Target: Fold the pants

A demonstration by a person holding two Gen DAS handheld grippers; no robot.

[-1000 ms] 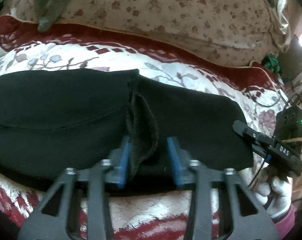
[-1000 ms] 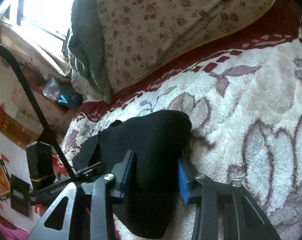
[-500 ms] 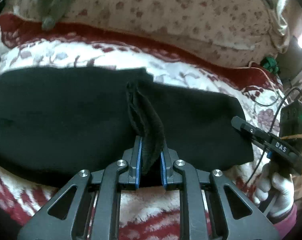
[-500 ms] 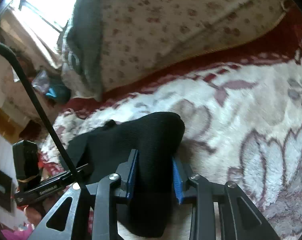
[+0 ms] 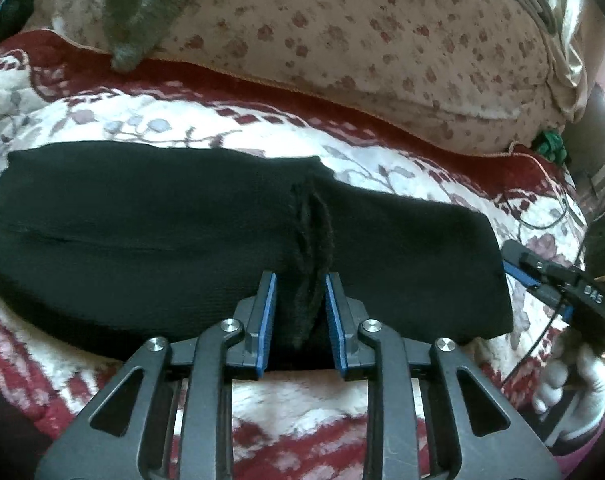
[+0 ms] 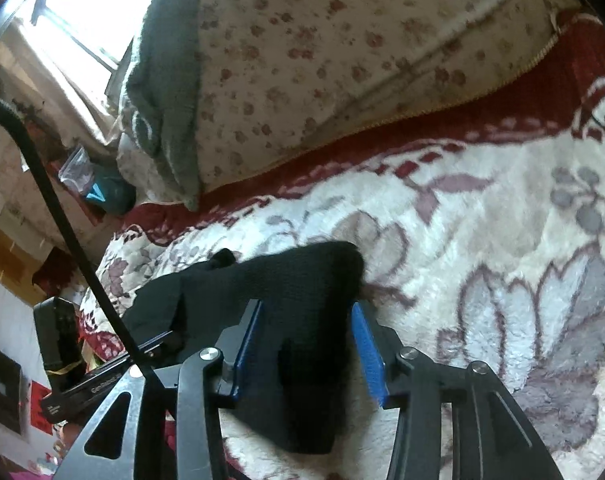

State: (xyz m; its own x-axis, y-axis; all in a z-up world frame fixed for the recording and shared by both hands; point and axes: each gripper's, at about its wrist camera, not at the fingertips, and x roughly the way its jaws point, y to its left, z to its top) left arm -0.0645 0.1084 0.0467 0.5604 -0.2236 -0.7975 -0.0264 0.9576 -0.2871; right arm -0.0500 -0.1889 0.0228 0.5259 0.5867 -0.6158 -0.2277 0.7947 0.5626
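The black pants (image 5: 142, 232) lie flat across a red and cream floral blanket (image 5: 102, 120). A raised fold of cloth stands up at their near edge between the blue pads of my left gripper (image 5: 300, 292), whose jaws are parted and loose around it. My right gripper (image 6: 306, 328) is open around the far end of the pants (image 6: 294, 280), with the cloth between its pads. The right gripper also shows in the left wrist view (image 5: 550, 280), at the pants' right end.
A floral pillow (image 5: 342, 40) with a grey-green garment (image 5: 150, 8) draped on it runs along the back. A black cable (image 6: 62, 220) and the left gripper's body (image 6: 62, 352) are at the left of the right wrist view. A window (image 6: 62, 28) is beyond.
My left gripper closed on the raised fold half a second ago and has now opened again. My right gripper narrowed on the pants' end, then opened wider.
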